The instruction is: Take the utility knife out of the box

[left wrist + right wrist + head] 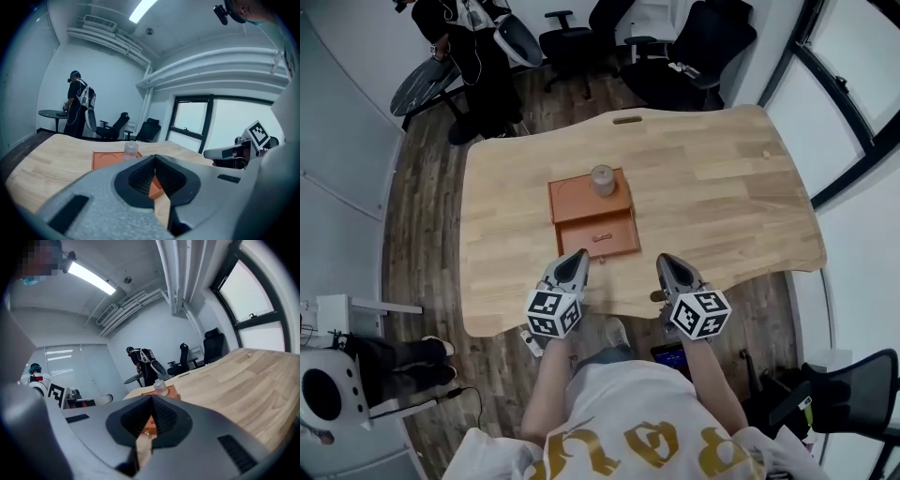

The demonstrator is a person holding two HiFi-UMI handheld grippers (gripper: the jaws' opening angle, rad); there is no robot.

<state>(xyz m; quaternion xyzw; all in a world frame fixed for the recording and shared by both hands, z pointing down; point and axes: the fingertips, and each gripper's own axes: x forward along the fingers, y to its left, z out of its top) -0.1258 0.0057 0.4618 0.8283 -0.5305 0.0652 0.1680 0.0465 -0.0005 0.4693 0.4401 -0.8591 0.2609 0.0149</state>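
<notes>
An orange box stands mid-table, its front panel bearing a small knob and facing me. A clear plastic cup sits on the box's top. No utility knife shows in any view. My left gripper hovers at the table's near edge just in front of the box, jaws shut with nothing in them. My right gripper is level with it, to the right of the box, also shut and empty. The left gripper view looks over shut jaws at the box and cup. From the right gripper, the box lies just ahead.
The wooden table has a curved near edge and a slot at its far edge. Office chairs stand behind it. A person stands by a round table at the far left. Windows run along the right.
</notes>
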